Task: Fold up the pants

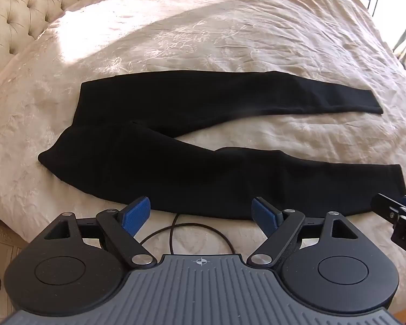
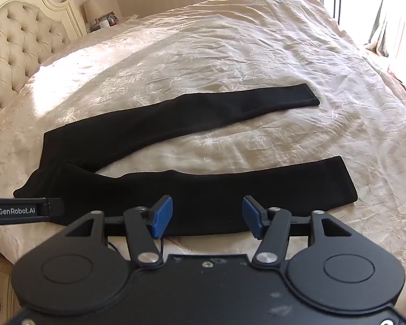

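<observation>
Fingers point(image 1: 136, 215) over cable point(image 1: 173, 233), half-hidden

Bedspread point(image 1: 230, 27) beyond pants point(image 1: 176, 162) bare, free to pass; cable point(image 1: 173, 233) loops near bed edge.

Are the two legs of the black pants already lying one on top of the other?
No, the pants lie flat on the bedspread with legs spread apart, pale cloth showing between them.
</observation>
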### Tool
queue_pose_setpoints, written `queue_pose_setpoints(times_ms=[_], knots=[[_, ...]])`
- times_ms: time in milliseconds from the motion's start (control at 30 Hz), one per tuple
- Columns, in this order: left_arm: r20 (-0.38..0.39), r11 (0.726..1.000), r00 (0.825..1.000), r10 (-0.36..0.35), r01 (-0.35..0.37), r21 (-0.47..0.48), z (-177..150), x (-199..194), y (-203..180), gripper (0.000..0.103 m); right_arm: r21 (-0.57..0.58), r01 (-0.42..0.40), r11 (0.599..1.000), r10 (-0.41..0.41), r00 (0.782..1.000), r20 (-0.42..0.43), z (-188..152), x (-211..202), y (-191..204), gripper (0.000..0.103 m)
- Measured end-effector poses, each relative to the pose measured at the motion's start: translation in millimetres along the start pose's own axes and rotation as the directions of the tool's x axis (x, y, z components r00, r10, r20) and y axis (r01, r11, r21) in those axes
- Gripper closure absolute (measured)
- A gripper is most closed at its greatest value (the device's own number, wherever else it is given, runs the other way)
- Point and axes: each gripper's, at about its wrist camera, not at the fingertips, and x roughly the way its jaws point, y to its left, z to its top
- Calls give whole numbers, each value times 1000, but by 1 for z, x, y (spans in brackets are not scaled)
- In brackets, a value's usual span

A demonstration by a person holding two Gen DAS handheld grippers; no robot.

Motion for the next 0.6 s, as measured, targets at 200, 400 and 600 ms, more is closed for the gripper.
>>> queue_pose_setpoints(times_ms=[200, 400, 600], knots=[[4, 1000, 1000, -5, 5, -7, -3, 2, 4, 21, 4, 2, 1000, -2, 1000, -5, 0, 1, 0, 43], [6, 1000, 1000, -7, 7, -6, -7, 1, 6, 21, 13, 6, 1000, -6, 1000, -2, 0, 1, 2, 43], [4, 1000, 1000, -6, 6, -5, -8, 2, 4, 21, 23, -1, 1000, 1, 1000, -2, -4, 2, 2, 43]])
